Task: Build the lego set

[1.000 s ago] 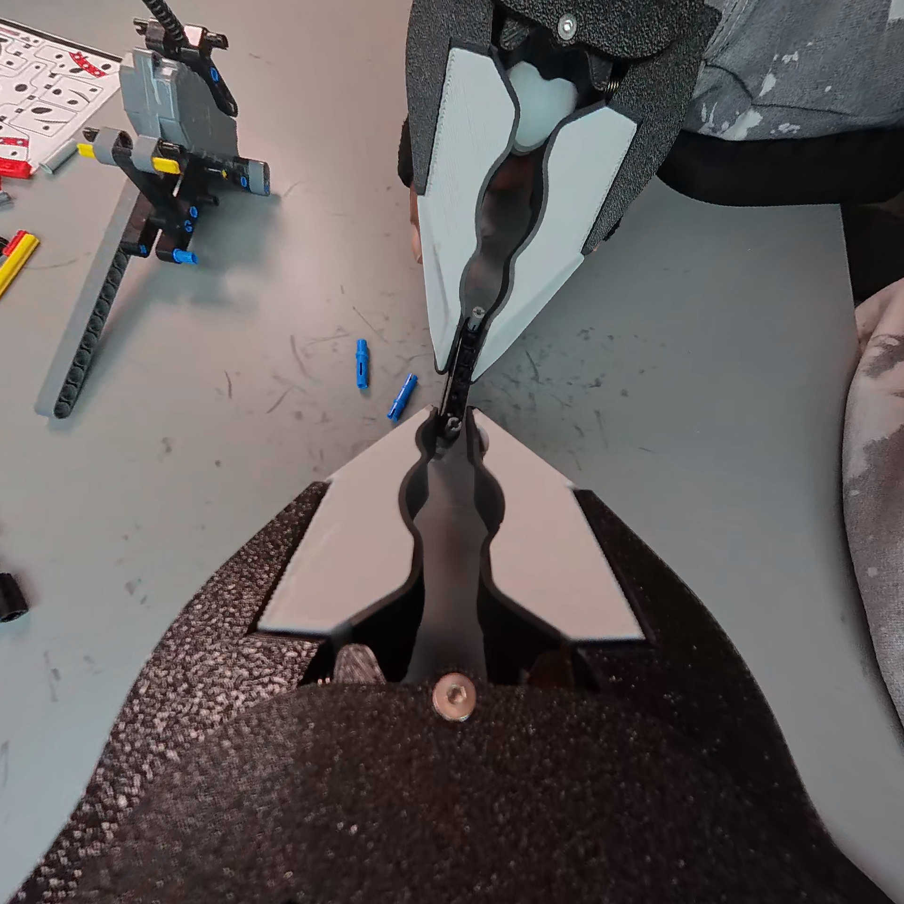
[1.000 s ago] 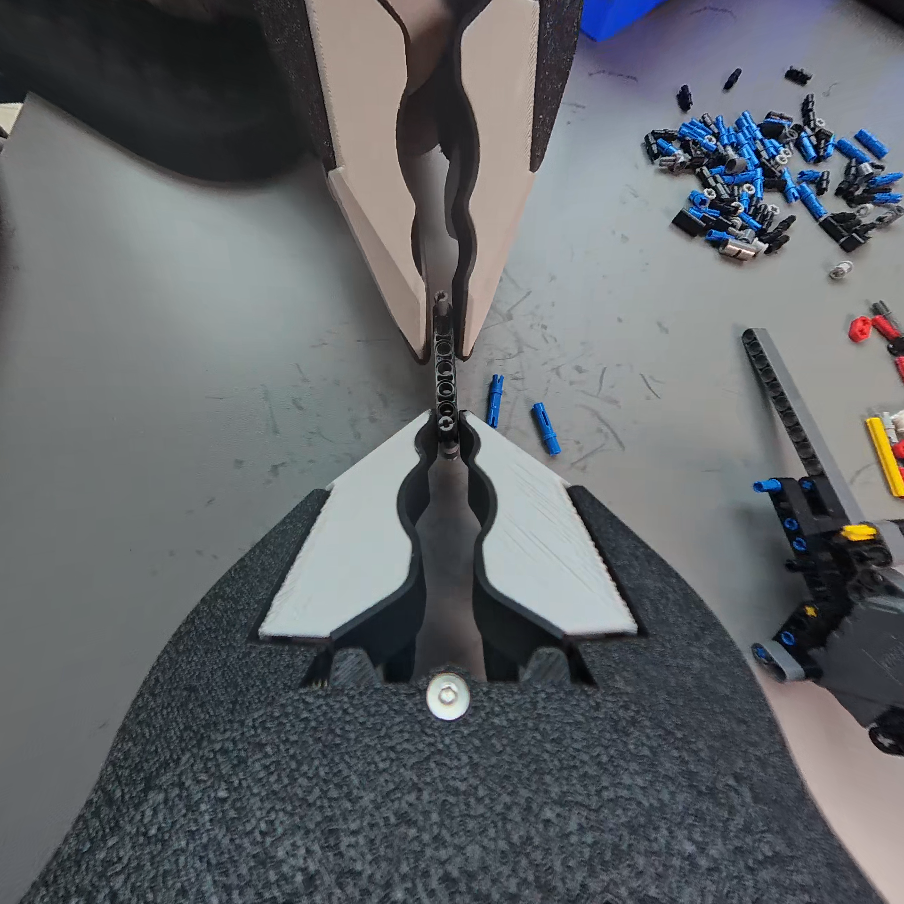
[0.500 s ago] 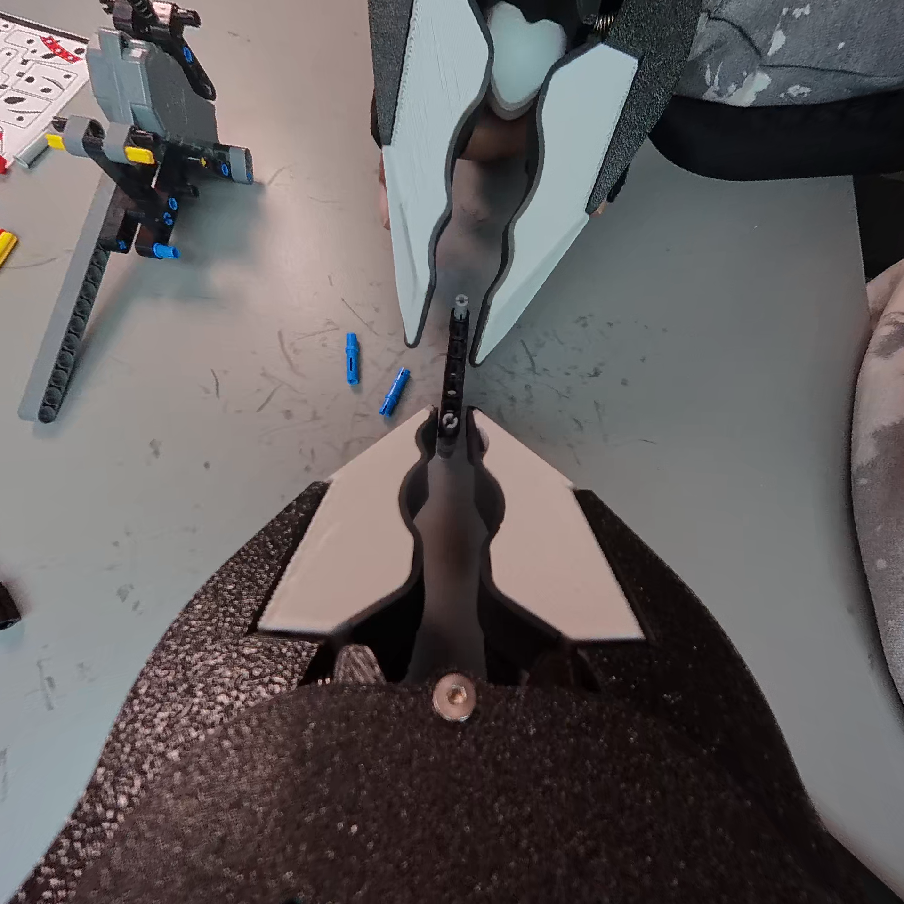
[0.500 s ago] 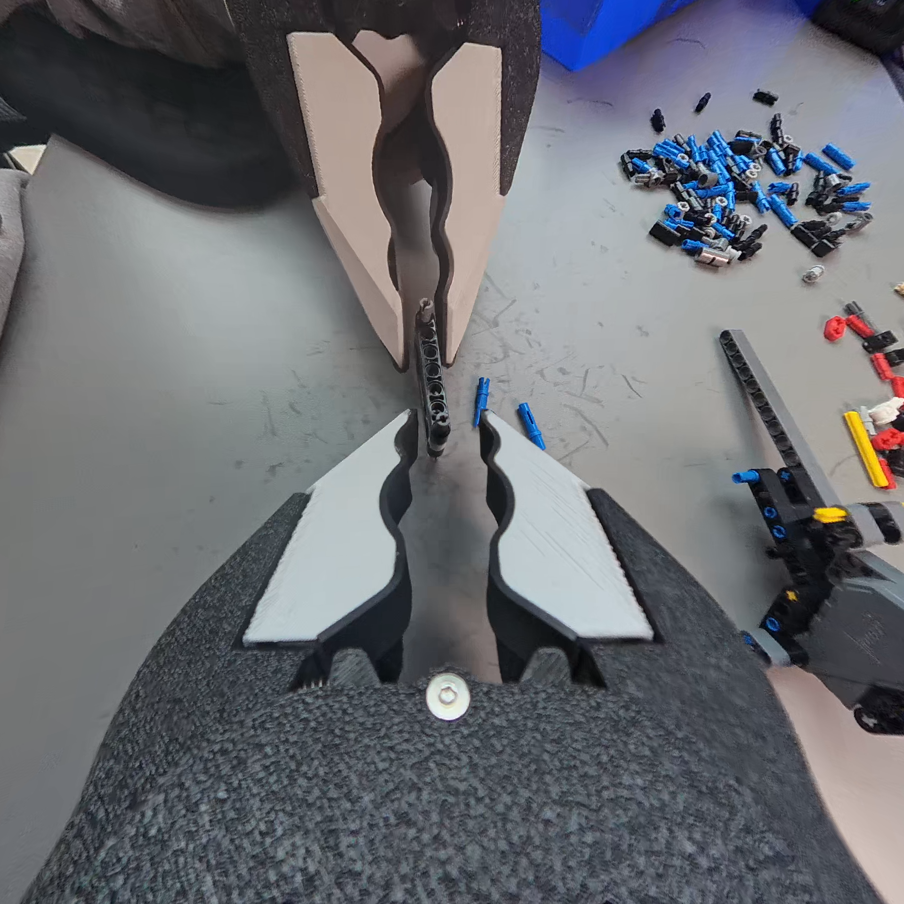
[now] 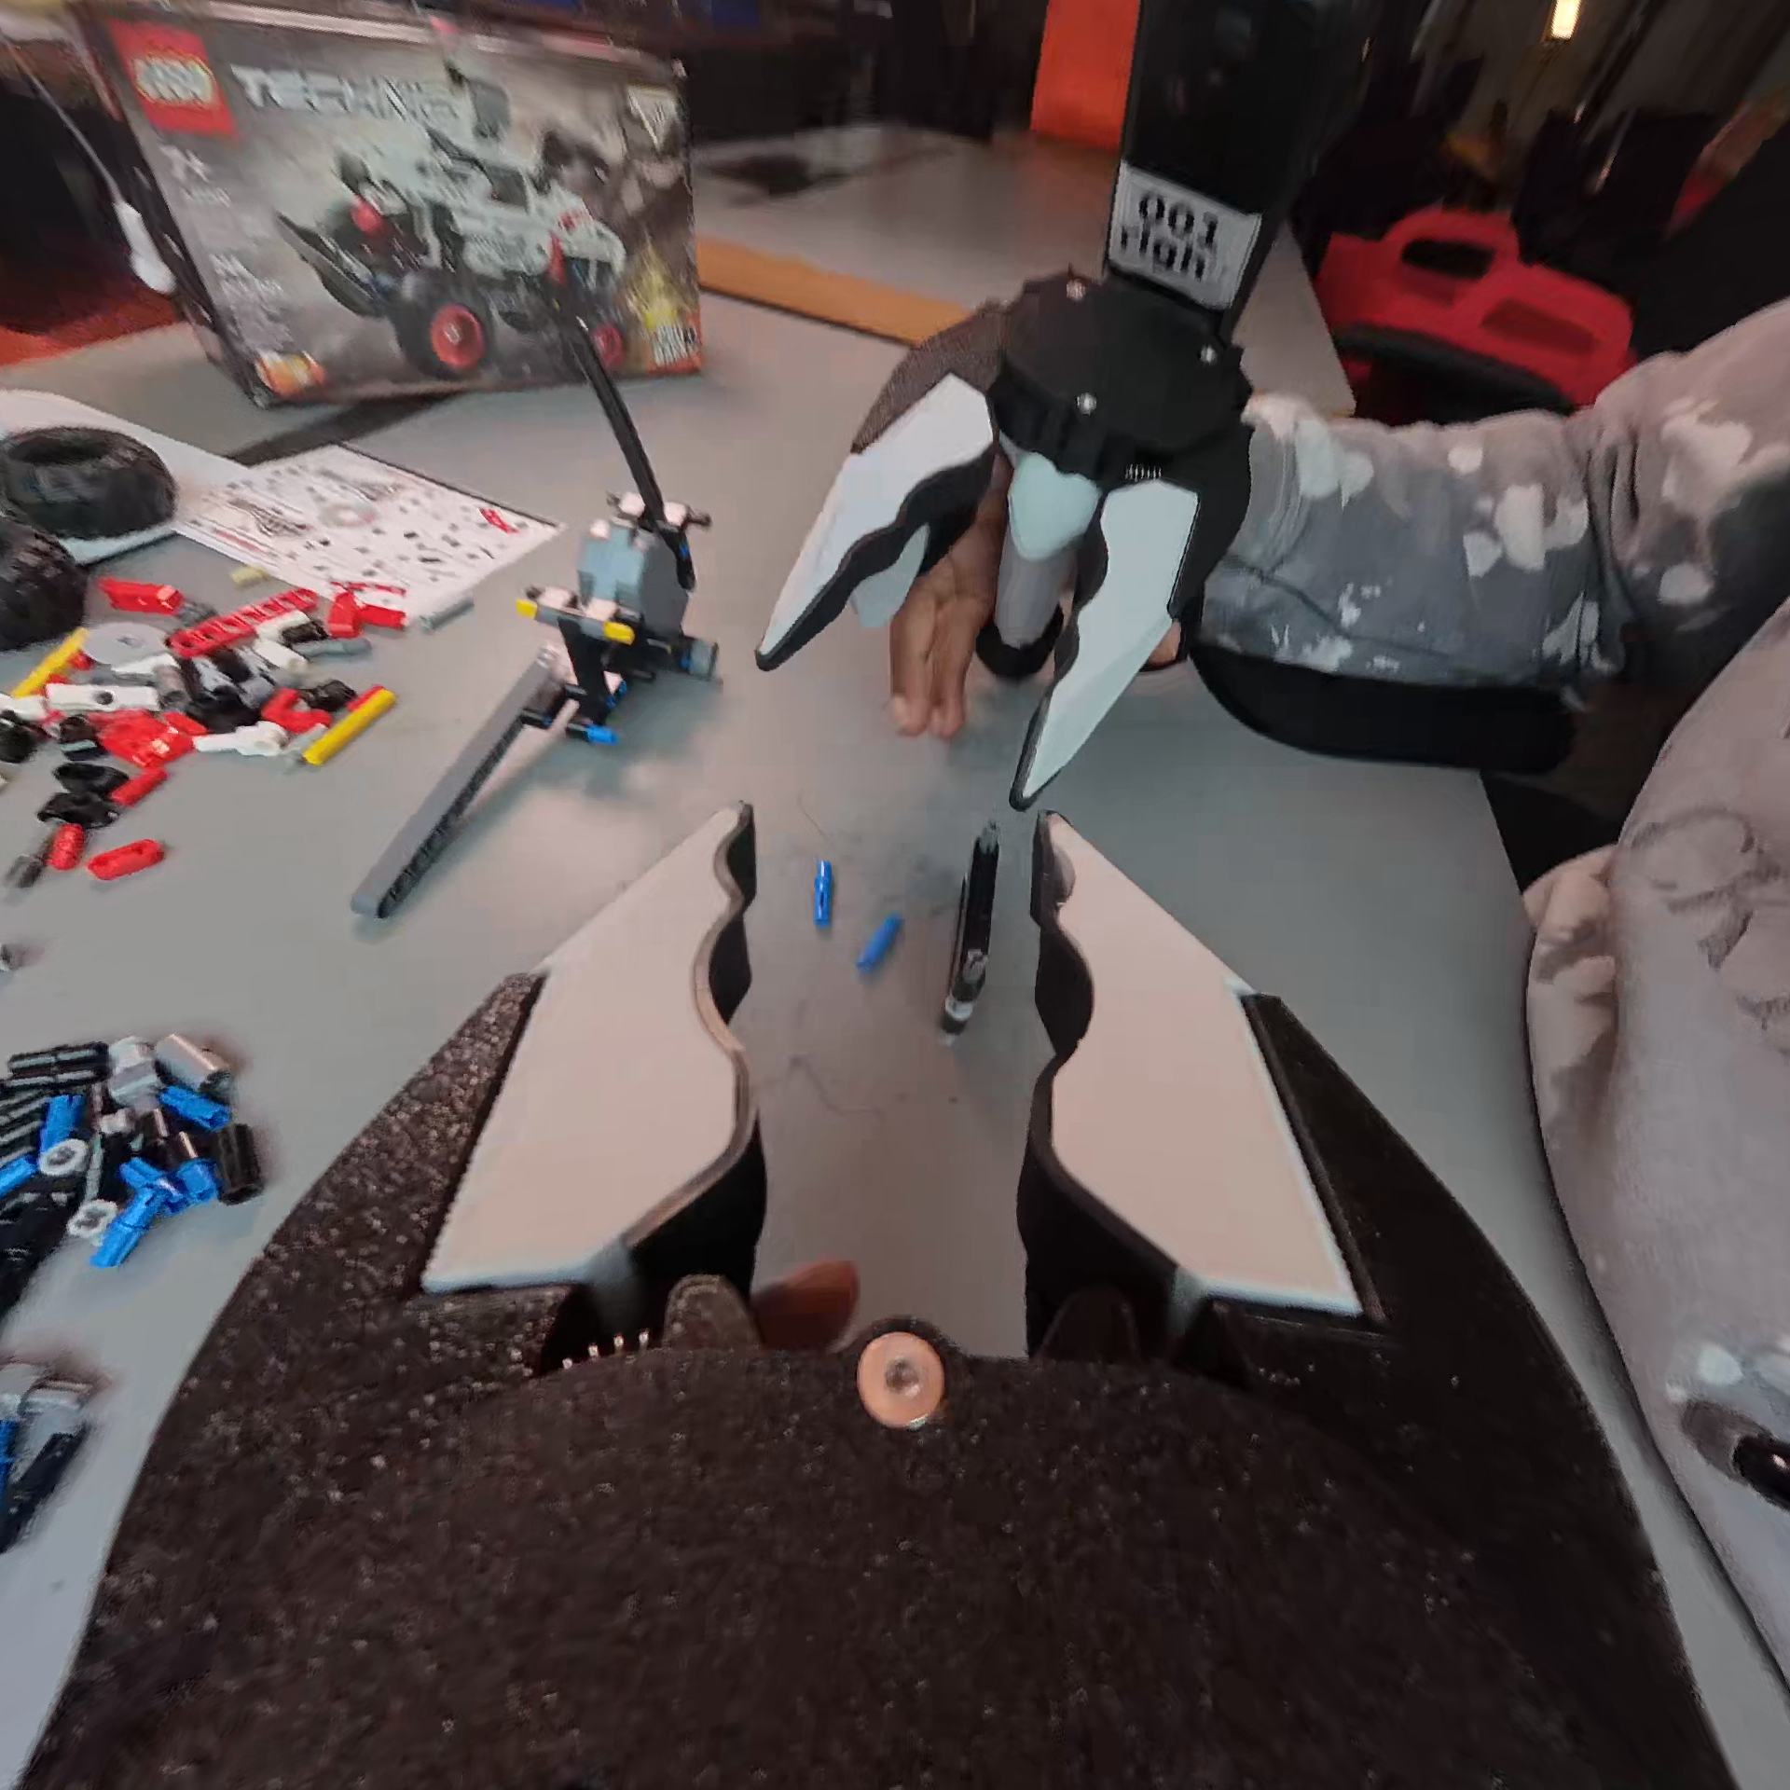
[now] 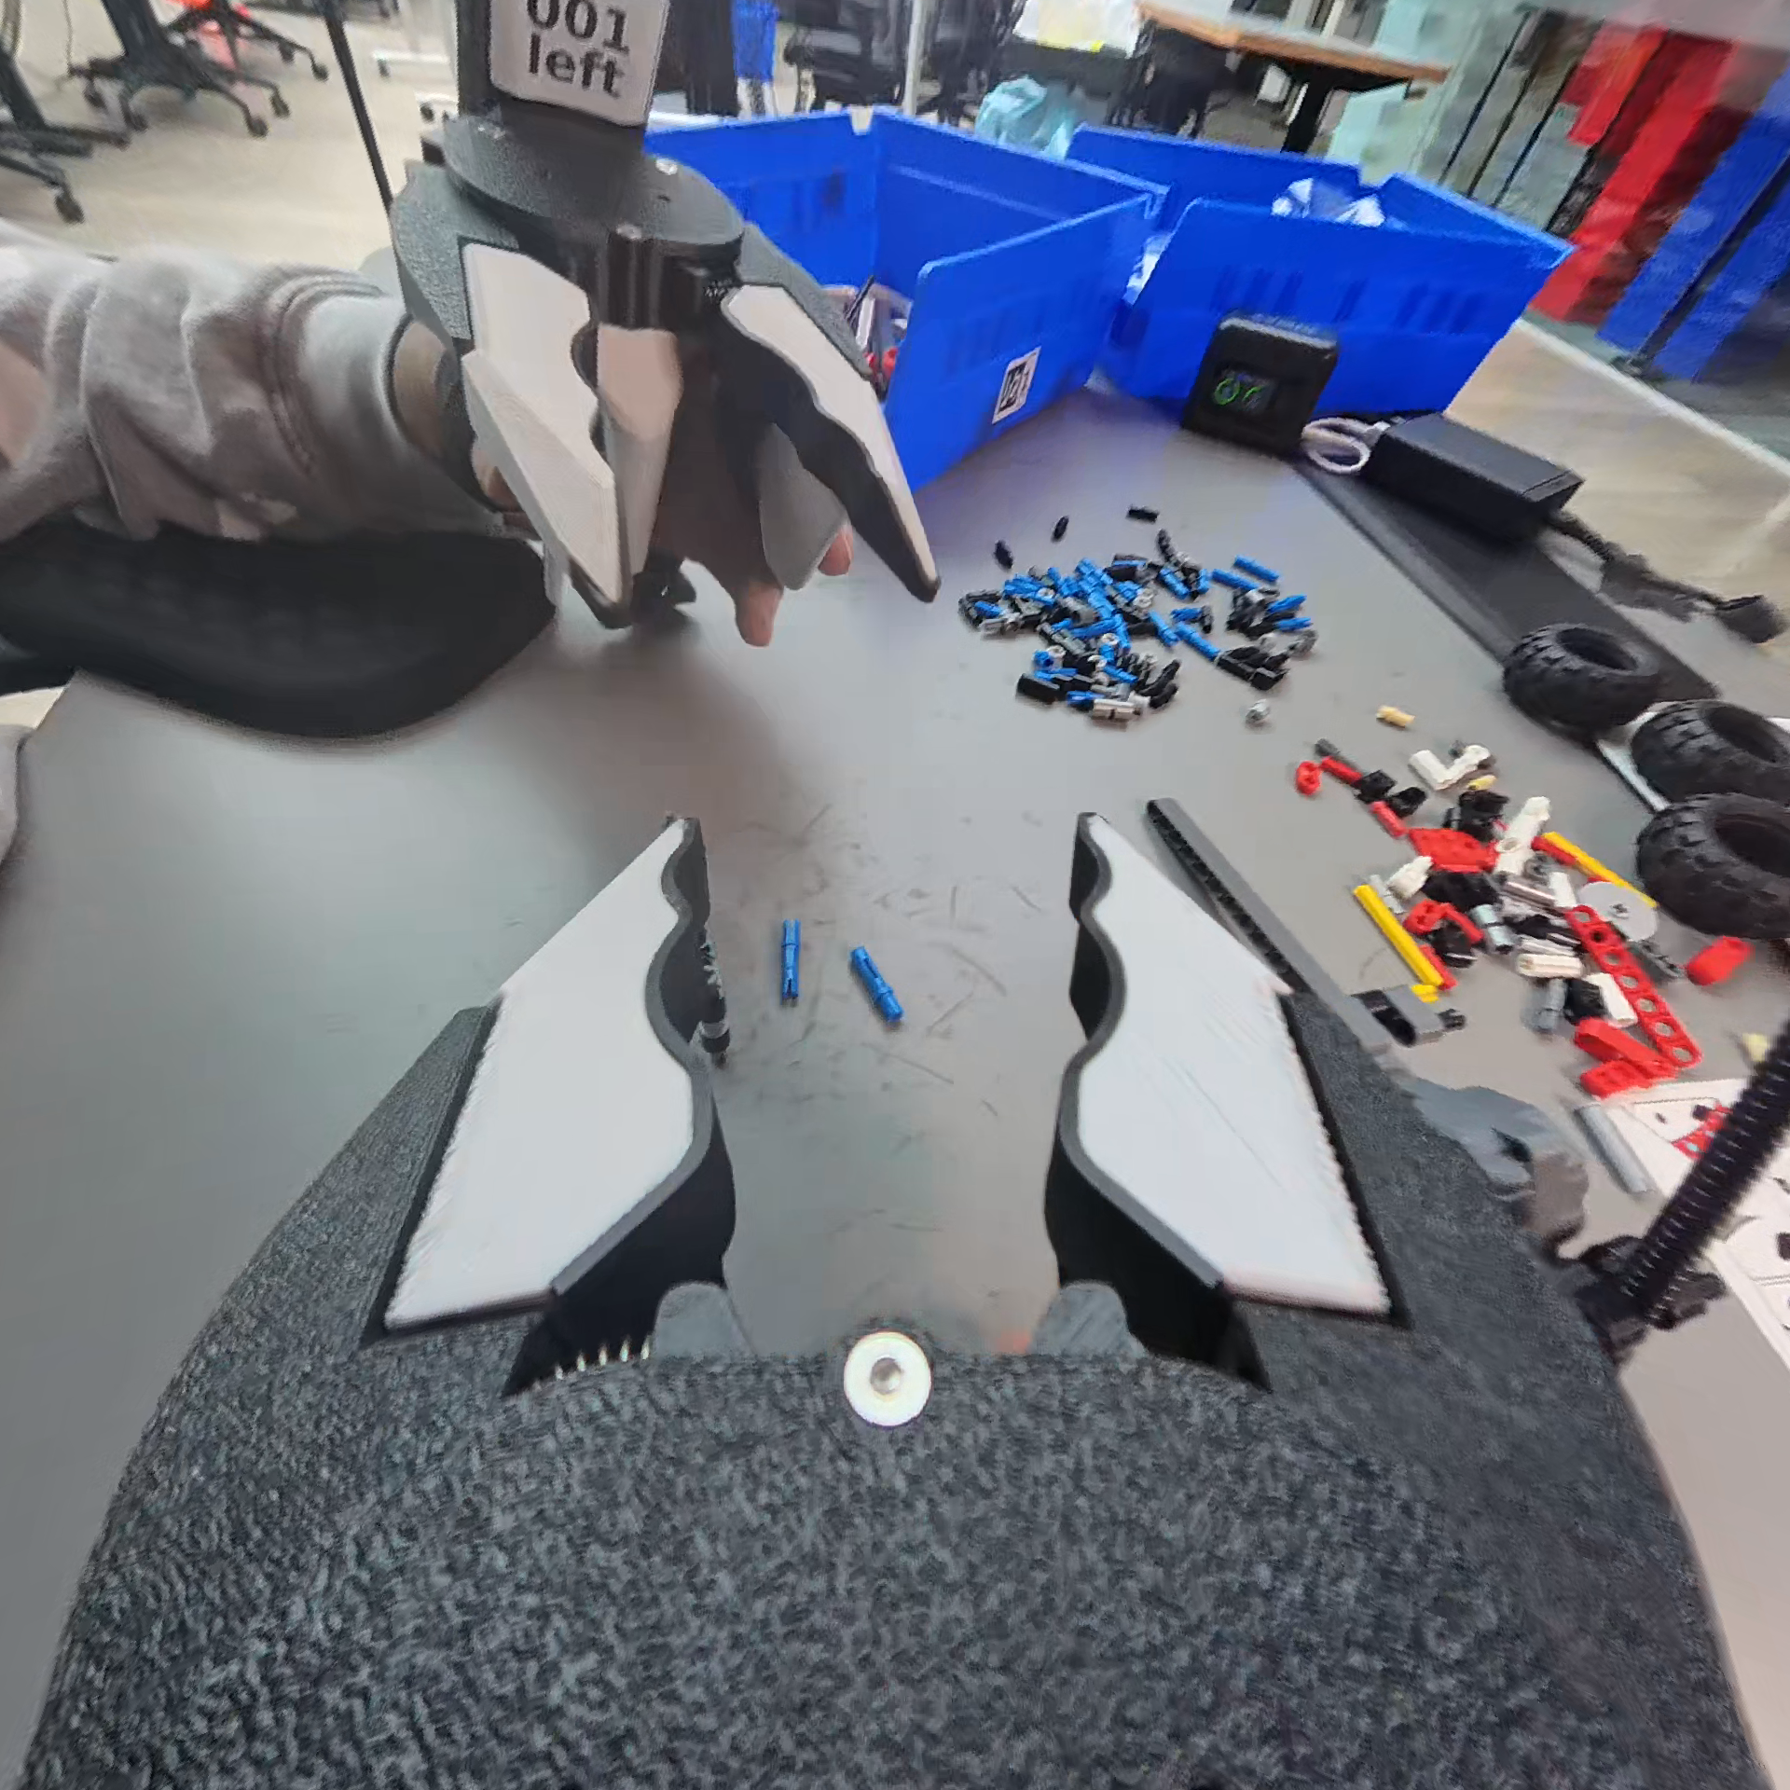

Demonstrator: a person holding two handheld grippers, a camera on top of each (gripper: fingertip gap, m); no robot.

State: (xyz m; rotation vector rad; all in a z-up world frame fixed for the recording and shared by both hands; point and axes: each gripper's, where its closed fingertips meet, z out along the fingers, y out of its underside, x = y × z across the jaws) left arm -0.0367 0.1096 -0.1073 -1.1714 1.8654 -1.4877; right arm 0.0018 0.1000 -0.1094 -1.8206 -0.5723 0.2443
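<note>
The black beam (image 5: 972, 935) lies flat on the grey bench (image 5: 1211, 910), just inside the right-hand finger of the left claw (image 5: 896, 823), gripped by nothing. In the right wrist view the same beam (image 6: 708, 978) sits close beside that claw's left-hand finger. Two blue pins (image 5: 850, 910) lie loose just beside the beam, between the spread fingers. Both claws stand wide and empty: the left claw low over the bench, the right claw (image 5: 886, 731) facing it from across the beam, tips pointing down. Farther off stands the part-built grey and black assembly (image 5: 620, 620) with a long grey beam (image 5: 450, 794) lying against its base. Beyond it lie a mixed heap of red, white and yellow parts (image 5: 155, 678), the instruction sheet (image 5: 368, 528) and the set's box (image 5: 416, 203). A pile of blue and black pins (image 6: 1133, 625) sits nearer the blue bins (image 6: 1065, 262).
</note>
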